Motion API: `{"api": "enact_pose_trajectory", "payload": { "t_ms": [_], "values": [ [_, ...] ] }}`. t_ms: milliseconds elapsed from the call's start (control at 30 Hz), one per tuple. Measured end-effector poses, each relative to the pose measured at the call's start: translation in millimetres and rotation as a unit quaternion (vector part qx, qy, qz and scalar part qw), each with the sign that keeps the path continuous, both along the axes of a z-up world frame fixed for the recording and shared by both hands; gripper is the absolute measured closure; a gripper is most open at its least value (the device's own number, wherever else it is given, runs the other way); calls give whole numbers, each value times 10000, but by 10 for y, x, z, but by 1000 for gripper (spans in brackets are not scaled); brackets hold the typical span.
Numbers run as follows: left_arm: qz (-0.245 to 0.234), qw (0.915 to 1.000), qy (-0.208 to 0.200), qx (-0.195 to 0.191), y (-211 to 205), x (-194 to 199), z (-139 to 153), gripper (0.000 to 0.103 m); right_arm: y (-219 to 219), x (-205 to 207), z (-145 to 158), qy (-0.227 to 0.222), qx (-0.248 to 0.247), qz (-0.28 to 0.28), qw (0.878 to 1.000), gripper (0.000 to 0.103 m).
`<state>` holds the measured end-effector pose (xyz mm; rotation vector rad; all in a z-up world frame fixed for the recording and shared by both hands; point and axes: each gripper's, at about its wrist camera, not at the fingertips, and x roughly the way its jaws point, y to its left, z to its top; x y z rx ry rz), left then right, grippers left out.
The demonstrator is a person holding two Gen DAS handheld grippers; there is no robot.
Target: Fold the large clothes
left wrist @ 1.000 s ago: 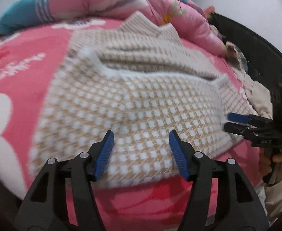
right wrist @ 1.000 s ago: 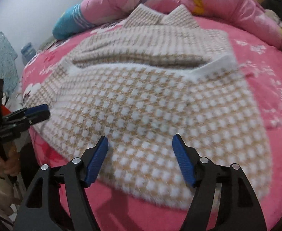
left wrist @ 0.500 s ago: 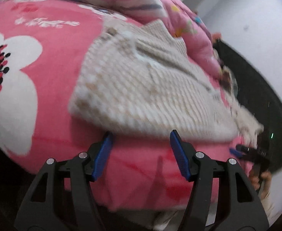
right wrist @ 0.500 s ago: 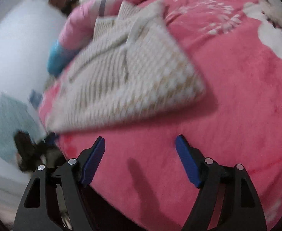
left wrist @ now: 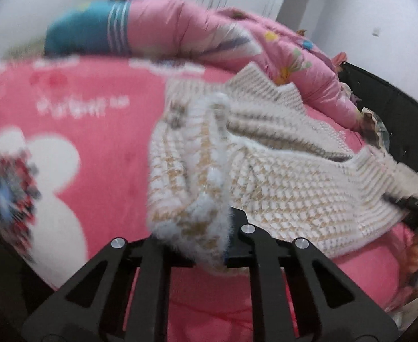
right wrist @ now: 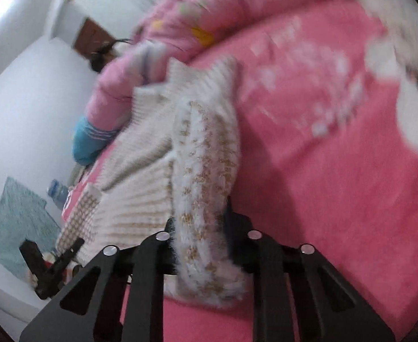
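Note:
A beige and white houndstooth knit sweater (left wrist: 280, 176) lies on the pink bed blanket (left wrist: 94, 148). My left gripper (left wrist: 209, 245) is shut on the sweater's fluffy near left corner, which bunches up between its jaws. In the right wrist view the sweater (right wrist: 149, 154) stretches away to the left, and my right gripper (right wrist: 200, 245) has its jaws closing on the near right corner, fabric pinched between them. Each gripper shows in the other's view: the right gripper (left wrist: 408, 202) at the sweater's far edge, the left gripper (right wrist: 54, 265) low at the left. The pads are hidden by fabric.
A rolled pink quilt (left wrist: 209, 37) with a blue end (left wrist: 80, 37) lies along the back of the bed. A black bed frame (left wrist: 394, 108) curves at the right. Beside the bed are a teal cloth (right wrist: 17, 219) and a water bottle (right wrist: 56, 191).
Both grippers were open in front of the sweater's near edge; both now have their jaws closed on its corners. The corners have lifted and bunched, and the right view has rolled.

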<state>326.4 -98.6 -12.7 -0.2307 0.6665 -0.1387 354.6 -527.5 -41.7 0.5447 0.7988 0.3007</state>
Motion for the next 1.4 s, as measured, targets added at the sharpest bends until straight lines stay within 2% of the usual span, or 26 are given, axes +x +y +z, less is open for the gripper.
{"api": "enact_pose_trajectory", "payload": {
  "t_ms": [100,200,300,333,400,433,467,500,533,567,633,667,733,833,933,1000,1067,1100,1167,1200,1233,1267,1300,1333,1367,1400],
  "values": [
    [-46,9998,-178,60,-4,-102,212,94,61,-140,321,-330,-240,101,9991,88],
    [-154,9993,-241,-232,112,-303,377,94,82,-334,561,-512,-321,286,9978,88],
    [-297,9981,-122,-528,261,-571,390,93,29,-616,631,-527,-318,514,9968,88],
    [-329,9974,-42,-646,290,-635,358,93,-27,-695,597,-459,-265,580,9969,88],
    [-385,9926,375,-1090,408,-745,136,87,-108,-769,443,-212,-158,684,9973,84],
    [-404,9904,573,-1195,433,-748,16,82,-158,-812,336,-10,-153,685,9975,78],
    [-265,9875,922,-1250,514,-743,-201,74,-225,-802,178,343,-222,597,9974,72],
    [-92,9847,1160,-1295,583,-736,-351,72,-297,-782,55,691,-324,414,9962,69],
    [55,9802,1334,-1460,699,-742,-484,65,-406,-760,-46,1029,-391,179,9938,63],
    [207,9783,1362,-1550,787,-760,-530,64,-623,-760,-119,1289,-141,-122,9915,56],
    [433,9760,1286,-1703,993,-808,-539,59,-855,-821,-48,1168,227,-450,9919,56],
    [556,9770,1165,-1695,1083,-840,-489,59,-951,-875,97,952,18,-711,9929,56],
    [940,9832,967,-1230,1164,-866,-370,61,-971,-915,332,567,-249,-872,9943,55],
    [997,9893,665,-833,1115,-783,-138,61,-670,-781,450,347,-281,-404,9982,54],
    [330,9979,175,-524,711,-653,130,60,-72,-566,434,346,-759,347,9959,44],
    [-489,9976,63,-480,299,-533,191,60,344,-438,367,342,-954,898,9908,42],
    [-1035,9939,223,-316,-76,-382,108,60,712,-383,264,408,-1295,1250,9828,42],
    [-1220,9919,356,-54,-268,-301,20,60,846,-335,192,475,-1552,1295,9782,42],
    [-1296,9891,557,424,-496,-165,-167,60,1019,-250,57,626,-2089,1198,9685,42],
    [-1290,9878,687,532,-557,-102,-269,60,1073,-213,-17,672,-2284,1170,9642,42],
    [-1286,9876,719,535,-574,-75,-333,61,1101,-190,-56,690,-2338,1188,9625,44],
    [-1263,9887,649,476,-558,-64,-351,64,1129,-198,-94,647,-2392,1219,9611,61],
    [-1232,9894,615,455,-537,-59,-346,69,1146,-211,-106,591,-2468,1248,9592,72],
    [-1199,9897,604,494,-533,-69,-336,83,1143,-218,-102,580,-2427,1308,9595,83],
    [-1173,9898,586,558,-525,-63,-323,91,1128,-217,-83,554,-2351,1286,9618,98],
    [-1219,9895,582,521,-507,-57,-306,93,1107,-227,-41,482,-2326,1179,9642,98]
  ]
}}
